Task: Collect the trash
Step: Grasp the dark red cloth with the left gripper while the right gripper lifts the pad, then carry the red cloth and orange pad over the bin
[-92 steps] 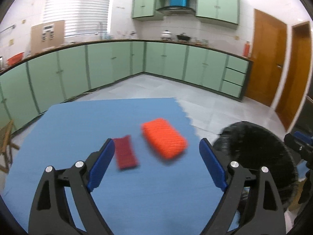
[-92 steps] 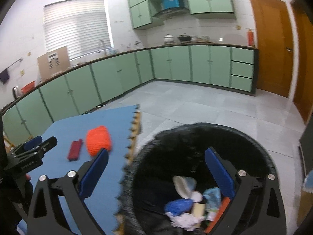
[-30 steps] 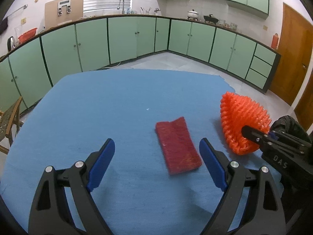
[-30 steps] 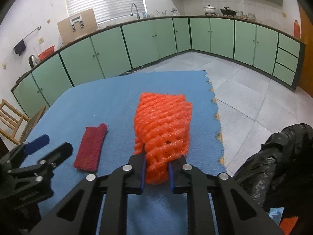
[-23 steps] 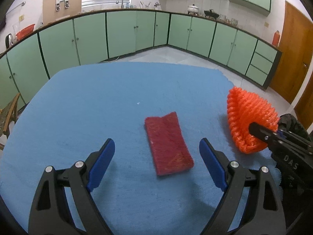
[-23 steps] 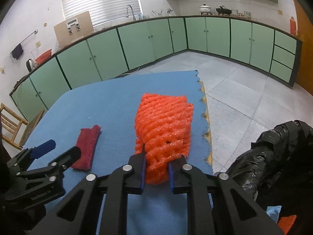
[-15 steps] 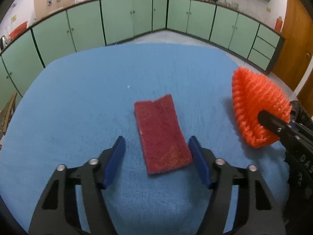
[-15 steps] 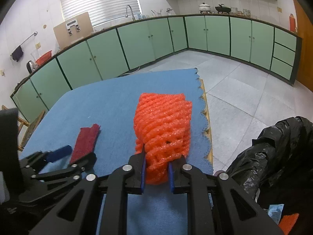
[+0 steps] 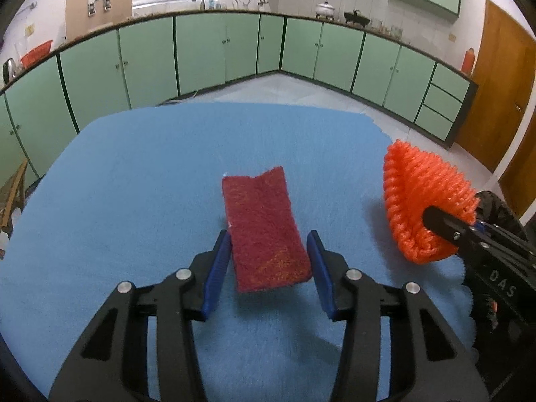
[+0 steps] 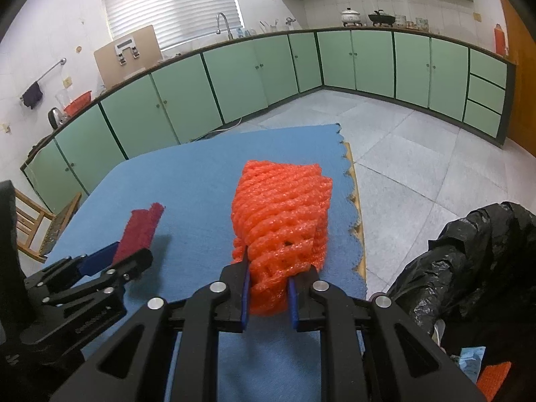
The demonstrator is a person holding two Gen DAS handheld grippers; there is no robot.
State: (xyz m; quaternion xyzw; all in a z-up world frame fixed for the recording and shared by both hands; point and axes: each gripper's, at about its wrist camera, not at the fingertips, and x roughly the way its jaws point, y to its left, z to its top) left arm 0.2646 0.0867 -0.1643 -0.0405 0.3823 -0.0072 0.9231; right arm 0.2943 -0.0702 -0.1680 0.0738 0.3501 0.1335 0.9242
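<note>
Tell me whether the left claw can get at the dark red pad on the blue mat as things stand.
Probably yes. The left claw already straddles the dark red pad, jaws closing with nothing between pads and pad. The right claw, clamping the orange foam net, stands aside.

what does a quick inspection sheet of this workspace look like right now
surface: blue foam mat, scalloped right edge
job's things: dark red rectangular scrub pad flat on mat; orange foam net sleeve lifted; black bin bag right of mat
clutter: nothing seen on mat
grippers: left gripper closing, pad between jaws, not yet pinched; right gripper shut on sleeve
cables: nothing seen
surroundings: green kitchen cabinets, tiled floor, wooden chair
</note>
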